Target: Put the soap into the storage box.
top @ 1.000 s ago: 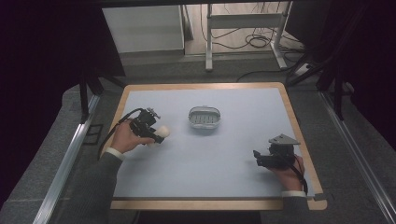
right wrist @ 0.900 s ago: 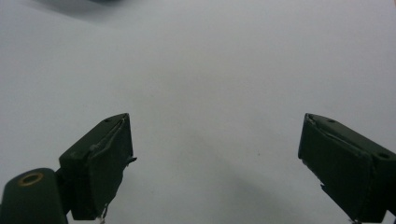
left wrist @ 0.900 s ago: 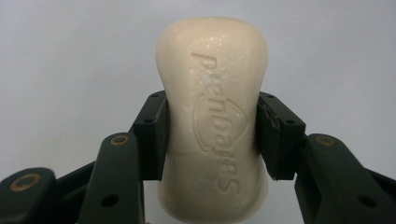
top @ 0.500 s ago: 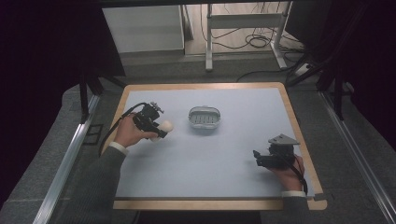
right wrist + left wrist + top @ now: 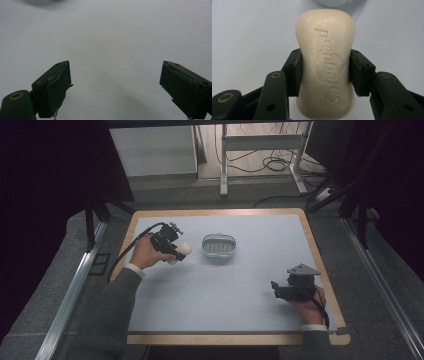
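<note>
Pale blue-grey matting covers the table (image 5: 225, 295), framed in a wooden border, and everything you need sits on it. Largest to smallest: the grey soap dish (image 5: 218, 245) lies a little above the middle of the high view, its long axis running left to right across the frame. Just to its left, your left gripper (image 5: 176, 251) clamps a cream soap bar (image 5: 181, 252); in the left gripper view the jaws press both long flanks of the soap bar (image 5: 325, 62), whose long axis points away from the camera, toward the pale dish edge at the top of that frame. The dish lies to the right of the soap, near but apart. Your right gripper (image 5: 275, 288), lower right and well apart, has its jaws spread with nothing between them (image 5: 115, 85). The left hand is plainly nearer; I judge the bar will want turning to match the dish.
</note>
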